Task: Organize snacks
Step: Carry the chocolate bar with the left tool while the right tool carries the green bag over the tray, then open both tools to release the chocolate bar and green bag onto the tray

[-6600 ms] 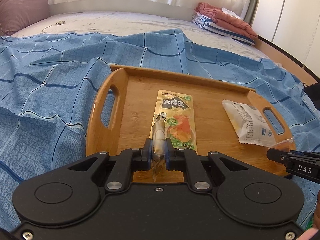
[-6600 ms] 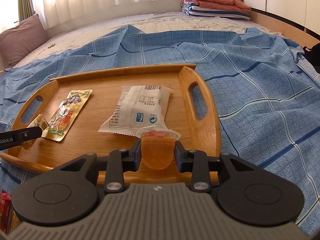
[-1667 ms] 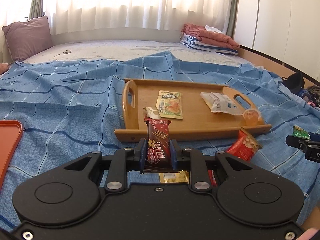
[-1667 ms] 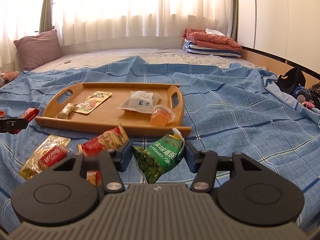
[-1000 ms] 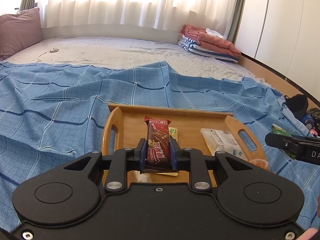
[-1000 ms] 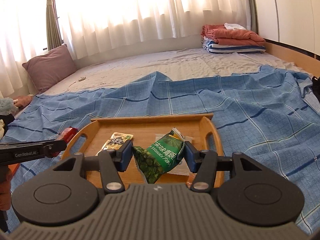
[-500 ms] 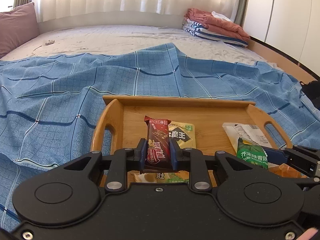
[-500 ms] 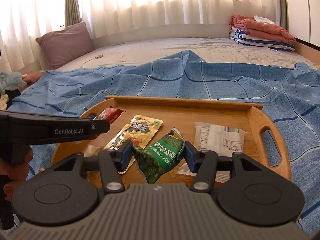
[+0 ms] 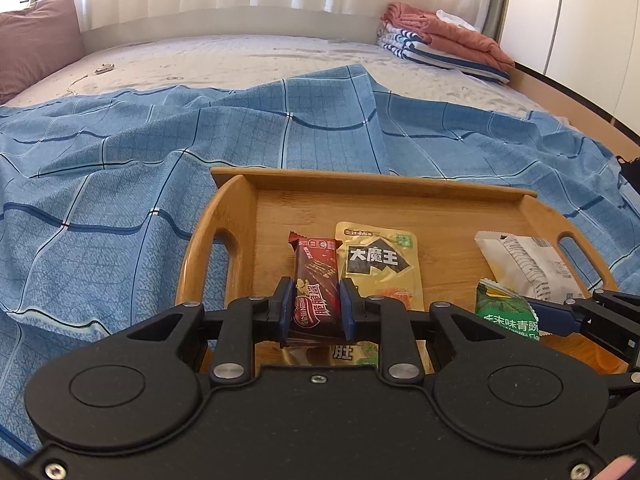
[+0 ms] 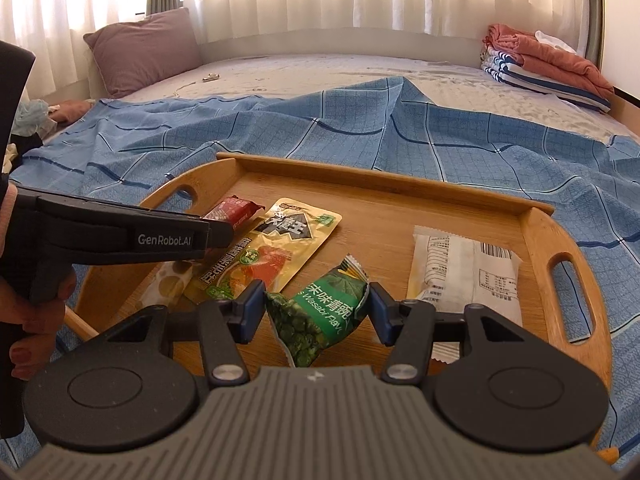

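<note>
As my left wrist camera looks forward over the bed, my left gripper (image 9: 315,309) is clamped on a dark red rectangular chocolate wafer bar (image 9: 315,276), its two blue pads pressed against the wrapper's long sides. I hold the bar upright over the left part of the oval wooden serving tray with cut-out handles (image 9: 224,208), which sits on the blue checked bedsheet (image 9: 120,184). Just right of the bar, a yellow foil snack pouch with bold black lettering (image 9: 378,264) lies flat on the tray floor. Further right rests a white plastic-wrapped pastry packet (image 9: 528,266). At the right edge, my right gripper (image 9: 520,314) reaches in with a green wasabi pea packet (image 9: 506,310). Folded red and striped blankets (image 9: 440,46) are stacked at the far corner of the mattress, and a mauve pillow (image 9: 36,40) leans at far left.

From the right wrist camera, my right gripper (image 10: 316,312) grips the green wasabi pea packet (image 10: 320,316) between its blue pads, tilted, low over the middle of the tray (image 10: 536,216); contact with the wood cannot be told. The white pastry packet (image 10: 468,272) lies just to its right, the yellow pouch (image 10: 276,252) to its left. A cream spotted candy wrapper (image 10: 172,280) sits beside the pouch near the tray's left rim. My left gripper (image 10: 224,224) crosses in from the left, the red bar (image 10: 236,210) showing past its tip. The mauve pillow (image 10: 144,48) and folded blankets (image 10: 544,64) frame the background.
</note>
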The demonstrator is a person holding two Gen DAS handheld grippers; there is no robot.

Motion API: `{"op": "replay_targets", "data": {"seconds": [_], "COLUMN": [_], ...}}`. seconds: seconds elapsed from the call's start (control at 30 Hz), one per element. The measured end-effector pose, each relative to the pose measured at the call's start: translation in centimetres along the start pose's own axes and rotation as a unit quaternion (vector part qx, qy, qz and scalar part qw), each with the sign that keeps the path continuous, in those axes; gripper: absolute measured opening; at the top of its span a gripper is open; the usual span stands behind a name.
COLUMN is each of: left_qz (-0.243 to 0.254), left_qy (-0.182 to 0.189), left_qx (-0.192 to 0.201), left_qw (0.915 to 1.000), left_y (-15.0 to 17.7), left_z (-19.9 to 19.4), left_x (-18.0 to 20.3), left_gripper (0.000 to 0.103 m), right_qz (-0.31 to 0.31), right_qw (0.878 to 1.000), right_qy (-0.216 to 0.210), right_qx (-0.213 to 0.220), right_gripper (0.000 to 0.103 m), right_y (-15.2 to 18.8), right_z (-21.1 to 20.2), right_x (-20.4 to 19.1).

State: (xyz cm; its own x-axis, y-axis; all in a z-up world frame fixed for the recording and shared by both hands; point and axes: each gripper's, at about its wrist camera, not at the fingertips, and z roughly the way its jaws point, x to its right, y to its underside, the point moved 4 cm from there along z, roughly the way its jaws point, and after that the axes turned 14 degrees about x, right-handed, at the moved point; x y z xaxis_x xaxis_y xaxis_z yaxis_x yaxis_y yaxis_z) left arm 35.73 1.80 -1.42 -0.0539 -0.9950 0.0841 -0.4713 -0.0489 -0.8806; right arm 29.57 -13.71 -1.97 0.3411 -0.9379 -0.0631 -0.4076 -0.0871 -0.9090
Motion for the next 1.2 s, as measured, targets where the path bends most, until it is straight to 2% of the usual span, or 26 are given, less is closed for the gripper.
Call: {"op": "replay_targets", "data": {"seconds": [0.8,0.97,1.0,1.07,1.13,1.2], "left_qz": [0.016,0.018,0.018,0.024,0.036,0.048], "left_qy": [-0.009,-0.01,-0.009,-0.005,-0.003,0.0], "left_qx": [0.001,0.003,0.005,0.016,0.029,0.035], "left_qw": [0.9998,0.9998,0.9998,0.9996,0.9989,0.9982], "left_y": [0.6,0.5,0.5,0.4,0.1,-0.1], "left_z": [0.2,0.1,0.0,-0.5,-1.3,-2.0], "left_x": [0.4,0.4,0.4,0.6,0.9,1.2], "left_gripper": [0.024,0.024,0.026,0.048,0.054,0.059], "right_qz": [-0.013,-0.016,-0.016,-0.015,-0.017,-0.017], "right_qw": [1.0,1.0,1.0,1.0,1.0,1.0], "right_qy": [0.002,0.001,0.001,-0.004,-0.001,0.0], "right_qx": [-0.015,-0.016,-0.017,-0.01,0.0,0.009], "right_gripper": [0.059,0.063,0.072,0.077,0.086,0.088], "right_y": [0.7,0.7,0.7,0.6,0.3,0.0], "right_z": [0.7,0.8,0.8,0.5,0.2,-0.4], "right_x": [-0.2,-0.3,-0.3,-0.3,-0.4,-0.4]}}
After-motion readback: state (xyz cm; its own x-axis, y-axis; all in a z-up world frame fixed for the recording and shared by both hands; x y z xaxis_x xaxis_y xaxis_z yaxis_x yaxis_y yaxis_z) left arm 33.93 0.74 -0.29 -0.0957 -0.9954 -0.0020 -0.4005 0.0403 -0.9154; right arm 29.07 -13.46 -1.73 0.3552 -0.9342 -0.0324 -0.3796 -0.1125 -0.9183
